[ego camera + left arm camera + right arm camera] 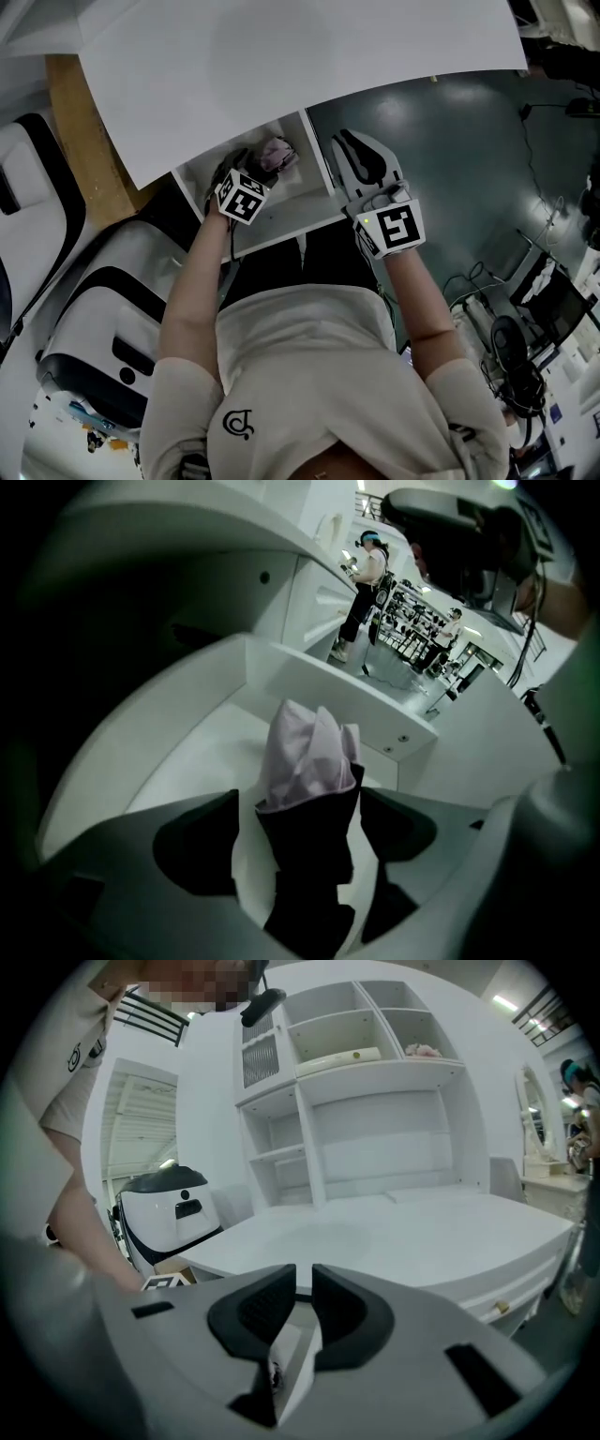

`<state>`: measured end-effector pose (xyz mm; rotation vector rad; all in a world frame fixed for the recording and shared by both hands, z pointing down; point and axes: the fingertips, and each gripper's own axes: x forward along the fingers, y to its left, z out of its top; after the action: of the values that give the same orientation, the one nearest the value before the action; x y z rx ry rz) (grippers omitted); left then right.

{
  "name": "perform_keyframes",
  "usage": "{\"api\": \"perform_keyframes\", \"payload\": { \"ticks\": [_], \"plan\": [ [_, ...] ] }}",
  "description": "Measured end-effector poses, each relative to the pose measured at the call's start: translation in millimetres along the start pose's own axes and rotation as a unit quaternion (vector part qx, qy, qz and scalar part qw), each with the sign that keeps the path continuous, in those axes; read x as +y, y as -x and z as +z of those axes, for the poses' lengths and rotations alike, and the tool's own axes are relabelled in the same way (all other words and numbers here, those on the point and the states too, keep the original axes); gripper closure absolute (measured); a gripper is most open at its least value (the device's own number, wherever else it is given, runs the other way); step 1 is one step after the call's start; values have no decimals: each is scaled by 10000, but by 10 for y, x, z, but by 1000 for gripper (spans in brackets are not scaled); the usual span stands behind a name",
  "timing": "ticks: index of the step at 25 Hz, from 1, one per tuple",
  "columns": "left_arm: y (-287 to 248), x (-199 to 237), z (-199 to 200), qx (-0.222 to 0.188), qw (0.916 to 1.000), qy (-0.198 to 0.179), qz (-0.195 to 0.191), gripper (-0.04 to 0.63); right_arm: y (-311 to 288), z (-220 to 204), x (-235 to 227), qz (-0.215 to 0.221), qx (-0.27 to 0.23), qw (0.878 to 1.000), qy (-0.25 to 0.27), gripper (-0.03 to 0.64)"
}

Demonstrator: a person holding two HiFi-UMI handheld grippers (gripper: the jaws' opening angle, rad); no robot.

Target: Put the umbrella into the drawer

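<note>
The folded umbrella, pink cloth at its far end and black nearer me, lies inside the open white drawer. In the left gripper view the umbrella sits between the two black pads of my left gripper, and a slim gap shows on each side, so the jaws stand open around it. My left gripper reaches down into the drawer. My right gripper hovers over the drawer's right wall; its pads stand almost together with nothing between them.
The white desk top overhangs the drawer, and a shelf unit rises behind it. A white-and-black machine stands on the floor at the left. Cables and equipment lie at the right. People stand far off.
</note>
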<state>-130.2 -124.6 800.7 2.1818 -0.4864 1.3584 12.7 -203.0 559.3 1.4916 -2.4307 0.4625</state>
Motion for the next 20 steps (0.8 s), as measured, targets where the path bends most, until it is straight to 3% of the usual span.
{"api": "perform_keyframes", "payload": {
  "ticks": [4,7,12,16,20],
  "plan": [
    [452,115,287,-721,9959,49,552,205,9,161,113,142,-71,9998,102,557],
    [888,163,546,-1393,9853,300,940,389,24,320,197,273,-111,9994,205,557],
    [1502,185,844,-2122,9636,573,1525,583,71,635,305,430,-263,9980,384,600],
    [2011,114,1057,-2685,9455,677,1713,583,133,840,370,545,-379,9971,369,609],
    [2595,90,1241,-3225,9218,705,2033,583,203,1078,452,692,-548,9948,502,609]
  ]
}}
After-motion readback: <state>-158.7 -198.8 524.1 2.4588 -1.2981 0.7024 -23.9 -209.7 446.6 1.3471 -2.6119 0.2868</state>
